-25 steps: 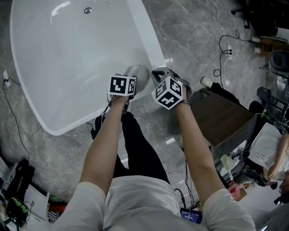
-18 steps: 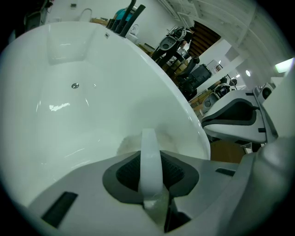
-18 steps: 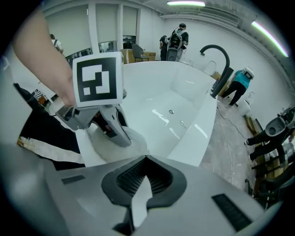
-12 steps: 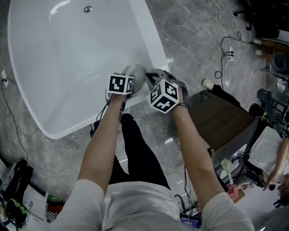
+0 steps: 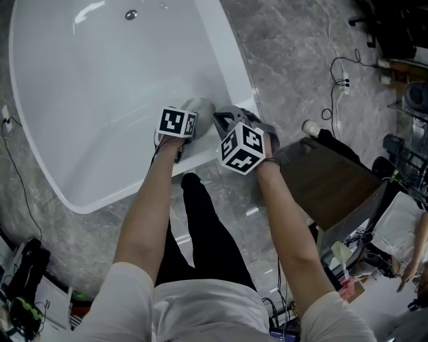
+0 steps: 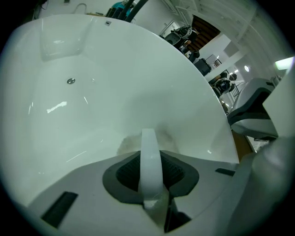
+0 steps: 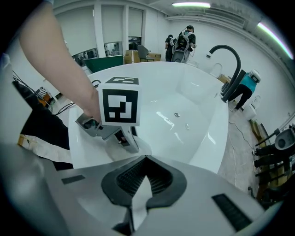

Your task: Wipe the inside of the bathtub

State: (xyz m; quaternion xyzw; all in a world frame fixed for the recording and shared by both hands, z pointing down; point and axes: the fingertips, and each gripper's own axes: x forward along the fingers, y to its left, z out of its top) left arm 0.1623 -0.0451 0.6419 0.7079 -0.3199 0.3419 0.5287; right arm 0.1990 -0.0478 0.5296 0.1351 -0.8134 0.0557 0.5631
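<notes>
The white bathtub [image 5: 100,80] fills the upper left of the head view, with its drain [image 5: 131,15] at the far end. My left gripper [image 5: 190,115] is over the tub's near right rim, shut on a pale grey-white cloth [image 5: 202,105] that bulges past its tips. In the left gripper view the cloth [image 6: 150,152] stands as a white strip between the dark pads of the left gripper [image 6: 150,159]. My right gripper [image 5: 226,119] is right beside it over the rim, jaws together with nothing seen in them. The right gripper view looks past the right gripper [image 7: 140,179] to the left gripper [image 7: 122,133] and the tub [image 7: 184,115].
A grey marble floor [image 5: 287,60] surrounds the tub. A dark brown box [image 5: 328,180] stands to the right, with cables [image 5: 334,73] and clutter beyond it. The person's dark trouser legs [image 5: 200,227] stand against the tub's near side. A black tap [image 7: 228,60] rises at the tub's far side.
Both grippers have drifted a little left and further over the tub's rim, staying side by side. The cloth stays in the left gripper.
</notes>
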